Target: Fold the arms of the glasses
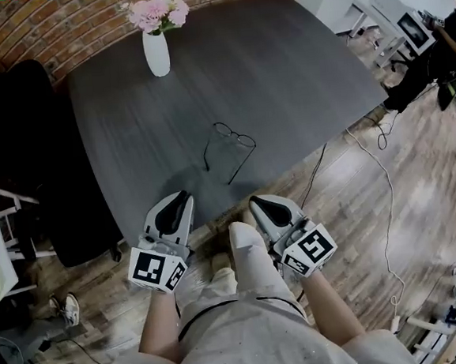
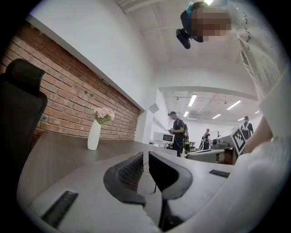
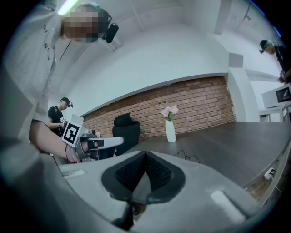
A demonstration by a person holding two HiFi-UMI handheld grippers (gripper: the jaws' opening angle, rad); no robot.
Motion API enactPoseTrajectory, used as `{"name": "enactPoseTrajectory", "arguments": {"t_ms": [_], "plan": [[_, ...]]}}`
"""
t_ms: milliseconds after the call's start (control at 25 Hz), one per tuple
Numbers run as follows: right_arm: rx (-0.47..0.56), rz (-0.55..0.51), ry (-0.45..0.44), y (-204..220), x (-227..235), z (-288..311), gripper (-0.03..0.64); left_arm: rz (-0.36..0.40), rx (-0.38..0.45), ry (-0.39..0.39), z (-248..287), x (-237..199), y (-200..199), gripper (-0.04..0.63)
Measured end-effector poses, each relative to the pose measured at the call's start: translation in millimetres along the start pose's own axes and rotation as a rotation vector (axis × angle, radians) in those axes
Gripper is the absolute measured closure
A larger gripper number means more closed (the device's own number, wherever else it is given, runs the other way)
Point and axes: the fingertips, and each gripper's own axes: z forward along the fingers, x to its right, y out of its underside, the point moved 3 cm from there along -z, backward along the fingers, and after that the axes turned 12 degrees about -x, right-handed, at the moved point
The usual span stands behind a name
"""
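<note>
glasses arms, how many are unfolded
2. On the glasses, one arm runs from the frame's left end in the head view, the other arm from its right end, both unfolded, pointing toward the near edge of the table.

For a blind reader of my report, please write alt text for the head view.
Glasses with unfolded arms lie on a dark table. The left tongs and right tongs hover at its near edge; a white vase of flowers stands farther back.

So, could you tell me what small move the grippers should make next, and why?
Probably move both forward toward the glasses: the left gripper and right gripper hover empty at the near edge of the table, short of the glasses, which lie with both arms unfolded.
</note>
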Motion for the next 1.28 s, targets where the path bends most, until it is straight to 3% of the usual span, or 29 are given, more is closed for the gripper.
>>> {"name": "enactPoseTrajectory", "arguments": {"t_ms": [200, 440, 960, 1160, 1280], "plan": [[-0.035, -0.019, -0.017, -0.4, 18.0, 17.6, 0.618, -0.011, -0.022, -0.003, 17.7, -7.6, 2.4, 0.561], [-0.141, -0.124, -0.042, 5.2, 43.1, 39.7, 0.532, -0.017, -0.061, -0.019, 46.5, -22.6, 7.2, 0.561], [-0.295, -0.143, -0.08, 24.4, 119.9, 75.4, 0.365, -0.087, -0.093, -0.083, 97.6, -52.3, 14.7, 0.561], [-0.291, -0.104, -0.087, 19.9, 144.3, 88.0, 0.362, -0.083, -0.106, -0.099, 112.5, -62.0, 15.9, 0.561], [-0.333, -0.169, -0.129, 23.2, 148.2, 96.3, 0.346, -0.087, -0.111, -0.11, 119.3, -65.0, 14.8, 0.561]]}}
